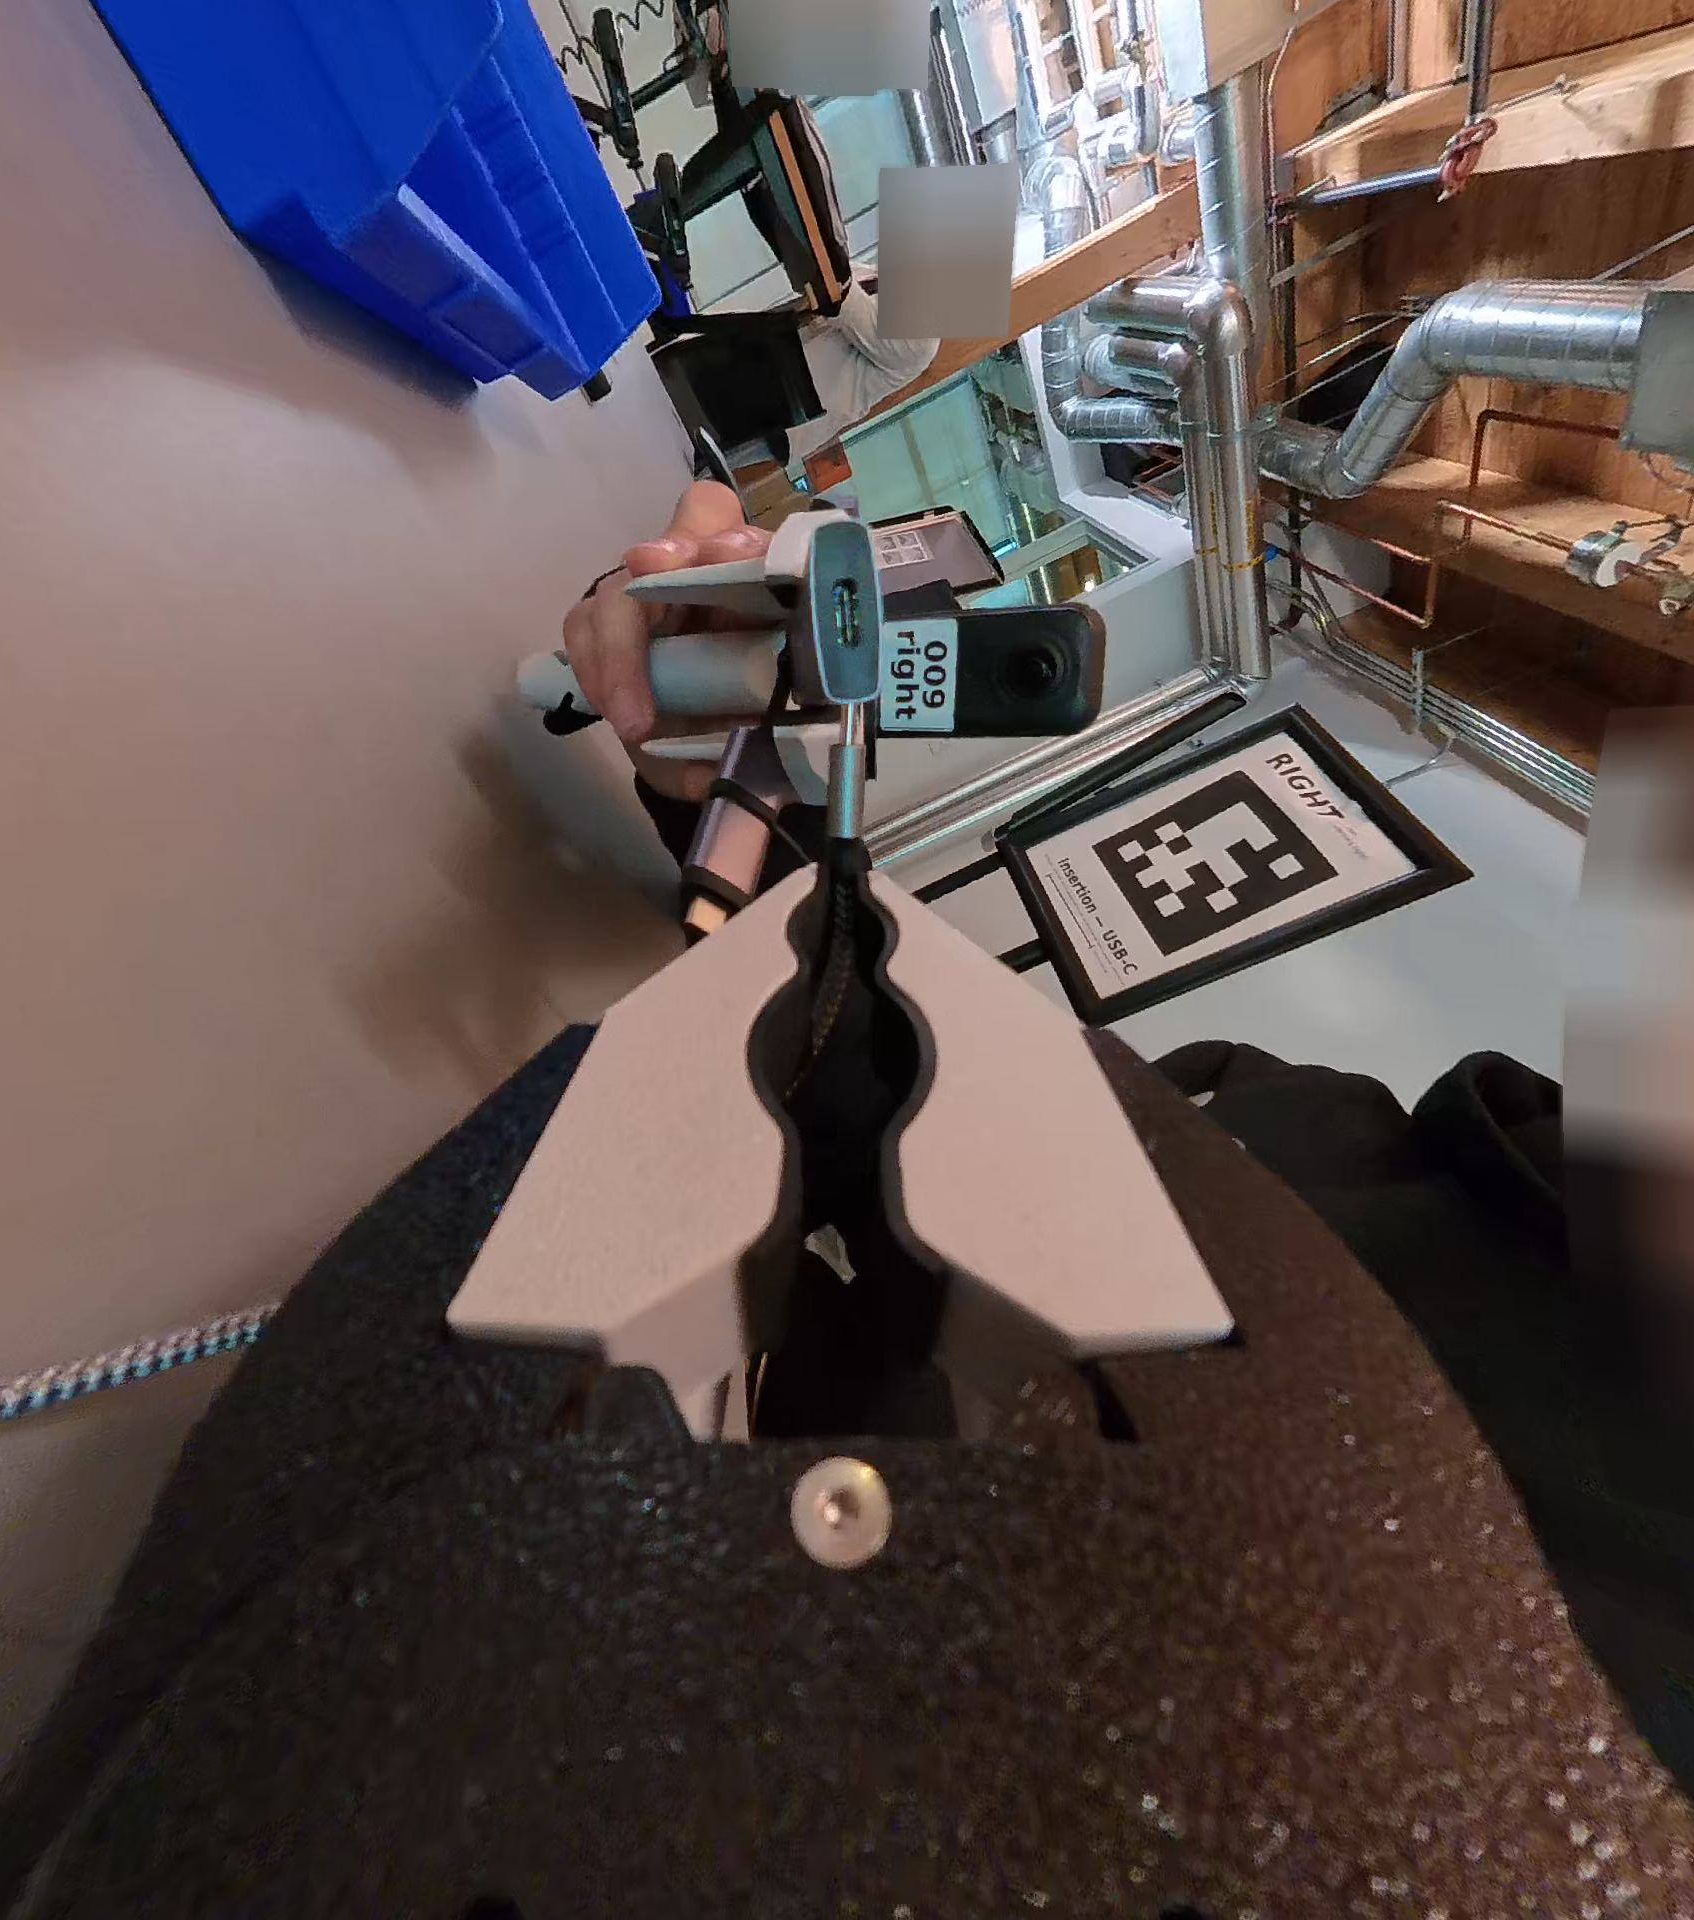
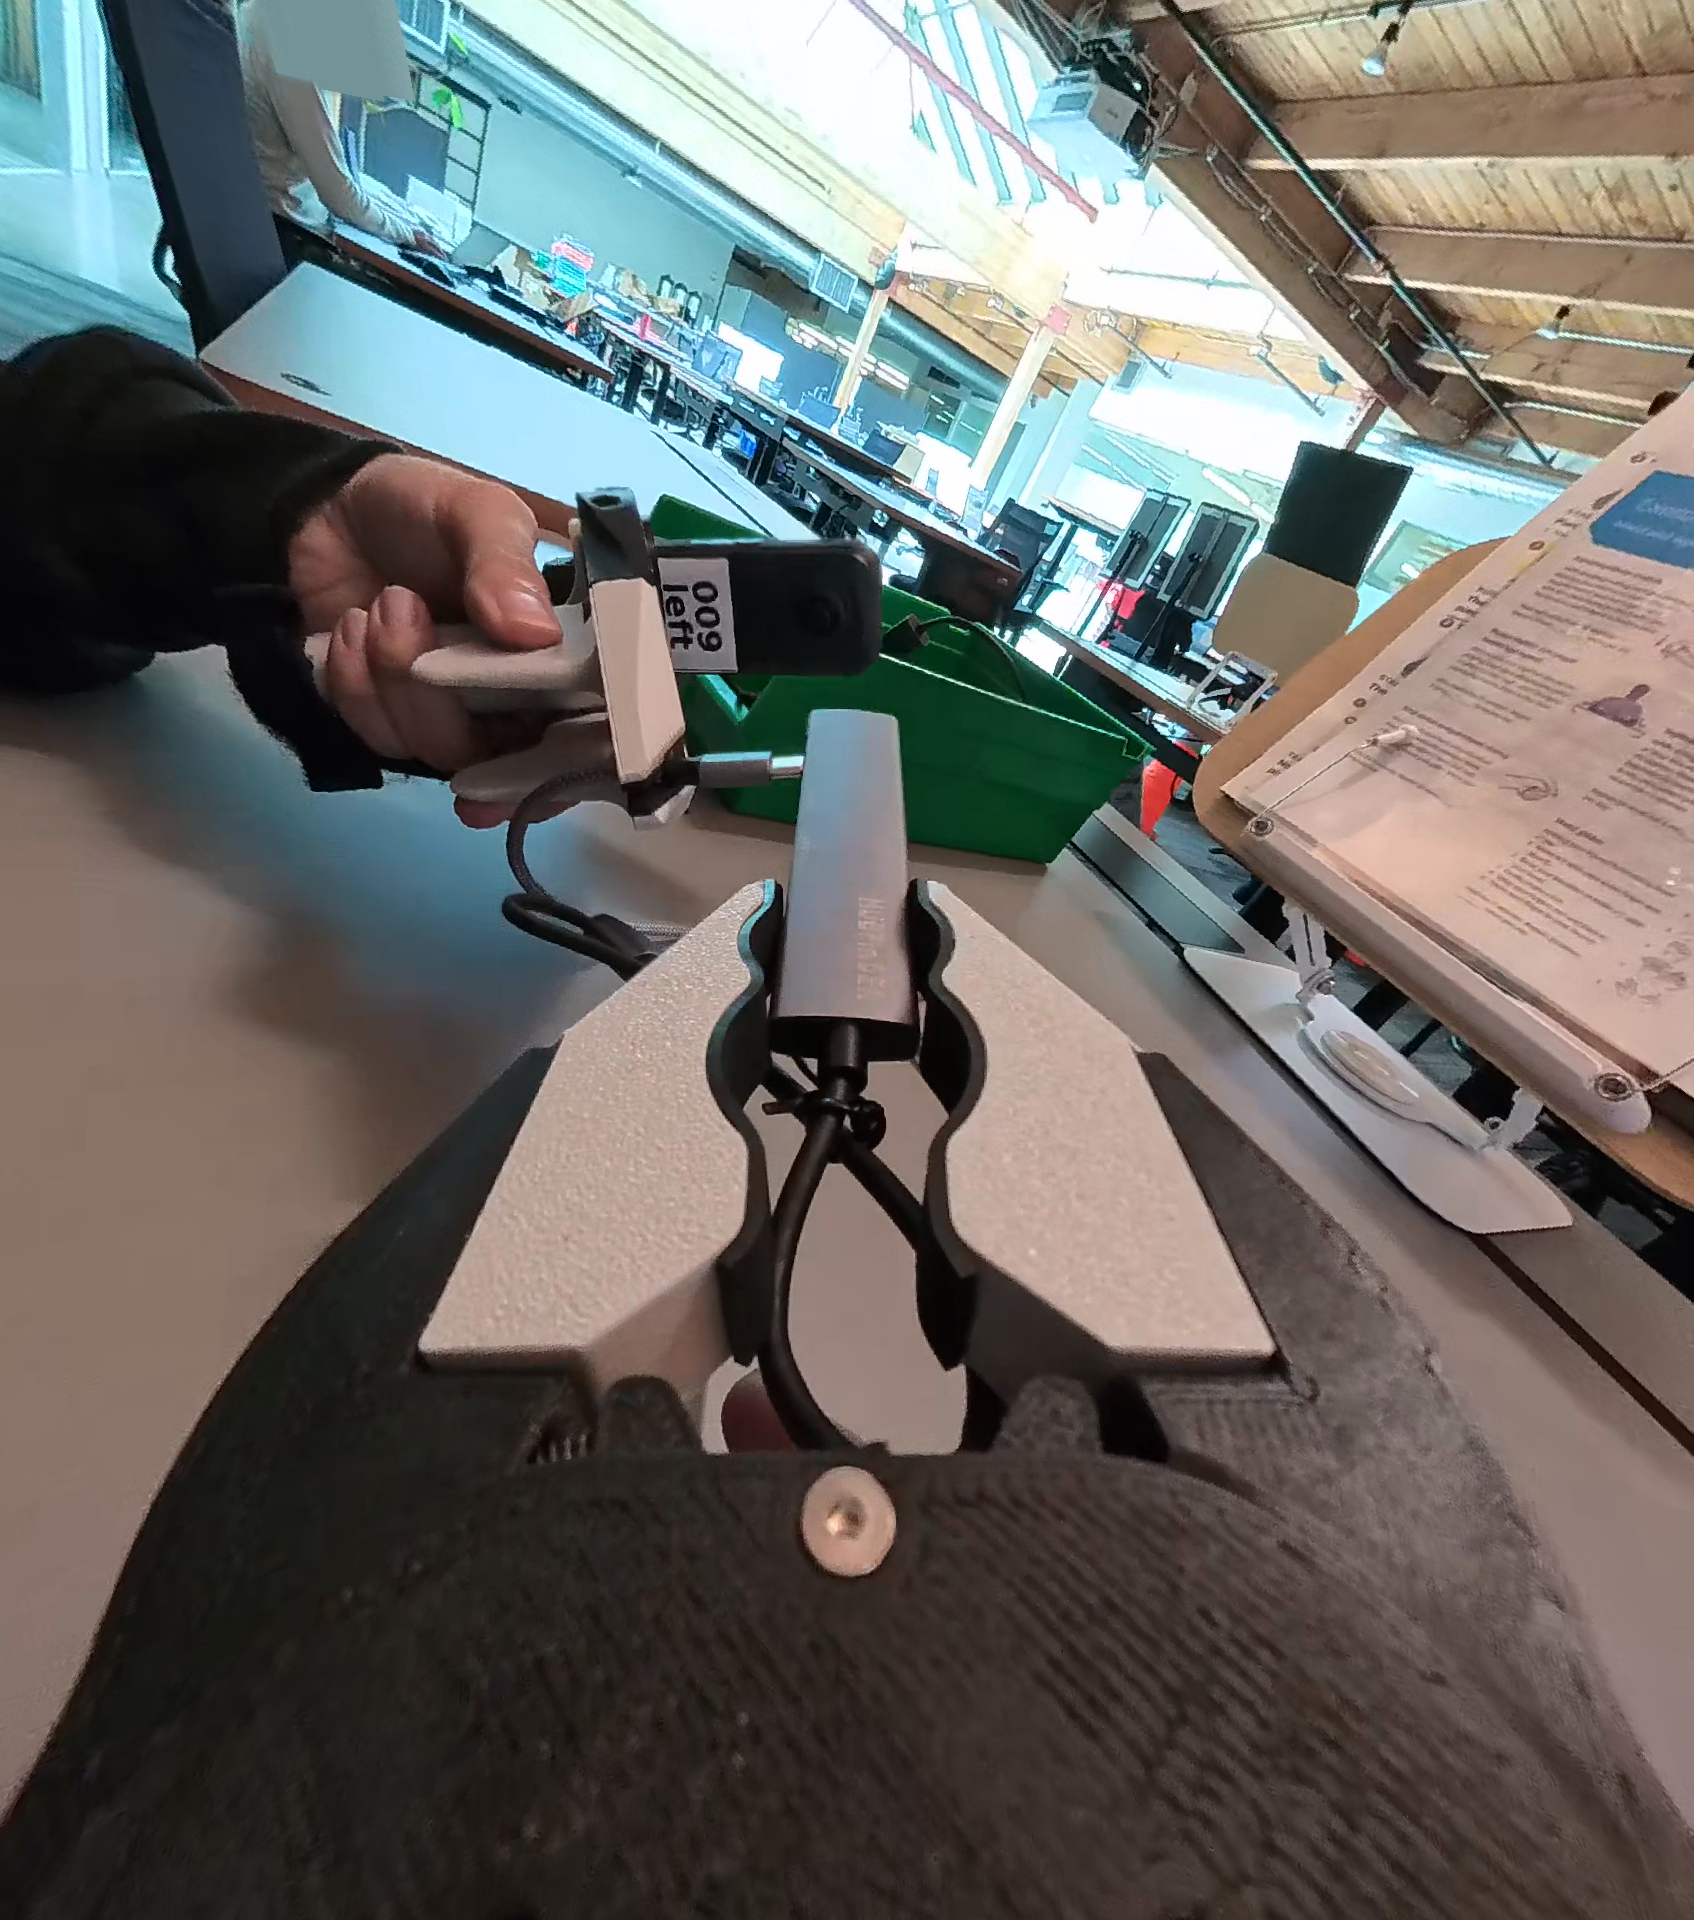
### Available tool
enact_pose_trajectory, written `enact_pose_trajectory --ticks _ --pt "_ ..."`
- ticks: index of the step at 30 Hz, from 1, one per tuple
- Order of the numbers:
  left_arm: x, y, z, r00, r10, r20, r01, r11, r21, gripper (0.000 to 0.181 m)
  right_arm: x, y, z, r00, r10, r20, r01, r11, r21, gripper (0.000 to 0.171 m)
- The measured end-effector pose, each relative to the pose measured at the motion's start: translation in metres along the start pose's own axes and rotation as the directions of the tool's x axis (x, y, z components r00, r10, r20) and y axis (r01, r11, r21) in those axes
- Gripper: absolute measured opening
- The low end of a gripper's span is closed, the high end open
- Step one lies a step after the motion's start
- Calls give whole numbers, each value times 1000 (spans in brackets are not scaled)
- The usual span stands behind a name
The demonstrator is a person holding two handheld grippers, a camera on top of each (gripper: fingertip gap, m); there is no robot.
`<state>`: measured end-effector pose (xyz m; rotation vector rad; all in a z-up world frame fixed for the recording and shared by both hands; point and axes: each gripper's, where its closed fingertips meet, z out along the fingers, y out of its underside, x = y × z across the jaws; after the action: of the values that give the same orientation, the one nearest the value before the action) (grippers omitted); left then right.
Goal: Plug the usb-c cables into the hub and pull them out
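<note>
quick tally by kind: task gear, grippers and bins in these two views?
Hub: 1
Cable: 1, plug at the hub's side
Grippers: 2, left gripper shut on the cable, right gripper shut on the hub
Bins: 2, blue bin, green bin
Total: 6

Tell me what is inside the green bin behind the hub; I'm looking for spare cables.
In the right wrist view, the green bin shows a dark cable looping above its rim. The near wall, the hub and the left gripper cover the rest, so its bottom cannot be seen.
</note>
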<state>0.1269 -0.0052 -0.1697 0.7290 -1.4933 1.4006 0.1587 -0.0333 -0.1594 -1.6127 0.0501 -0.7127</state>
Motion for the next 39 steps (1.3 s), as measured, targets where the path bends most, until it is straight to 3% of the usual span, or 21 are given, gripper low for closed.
enact_pose_trajectory --ticks 25,39 --pt "8 4 6 995 -47 -92 47 999 -4 1 -2 -12 -7 991 -136 10 136 991 -14 23" --pt "8 -2 1 996 -38 -86 41 999 32 1 1 -10 -7 1000 -26 14 27 1000 -12 23"
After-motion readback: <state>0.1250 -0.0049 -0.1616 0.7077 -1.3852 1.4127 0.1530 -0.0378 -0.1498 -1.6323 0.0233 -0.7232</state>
